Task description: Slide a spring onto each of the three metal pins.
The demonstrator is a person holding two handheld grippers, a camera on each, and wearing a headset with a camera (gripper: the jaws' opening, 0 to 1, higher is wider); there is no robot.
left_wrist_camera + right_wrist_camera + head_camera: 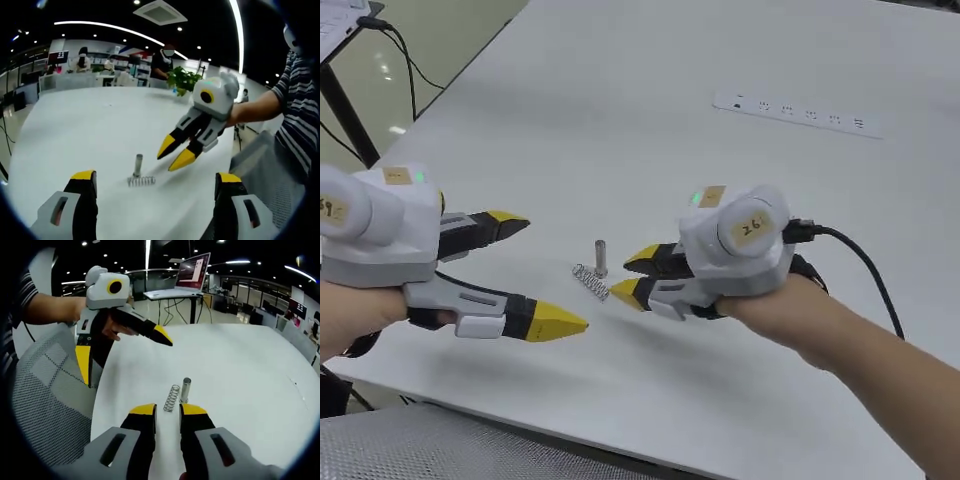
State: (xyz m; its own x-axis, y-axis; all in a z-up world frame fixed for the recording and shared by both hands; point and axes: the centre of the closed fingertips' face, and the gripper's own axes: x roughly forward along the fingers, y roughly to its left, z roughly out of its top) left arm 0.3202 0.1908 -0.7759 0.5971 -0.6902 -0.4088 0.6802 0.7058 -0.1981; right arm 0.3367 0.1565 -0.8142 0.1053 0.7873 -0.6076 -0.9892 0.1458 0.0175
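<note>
One short metal pin (601,257) stands upright on the white table (620,120), and a small spring (590,281) lies flat beside its base, touching or nearly touching it. My left gripper (542,272) hovers left of them with its jaws wide open and empty. From the right, my right gripper (628,275) points at the spring, its jaws a narrow gap apart with nothing between them. The left gripper view has the pin (137,165) and spring (141,181) ahead between its fingers. In the right gripper view, the pin (185,389) and spring (171,397) lie just beyond the fingertips (192,410).
A white power strip (798,113) lies at the far right of the table. A black cable (865,270) trails from the right gripper. The table's near edge runs just below the grippers, with a grey mesh chair (45,390) beside it. A laptop (185,277) stands on a far stand.
</note>
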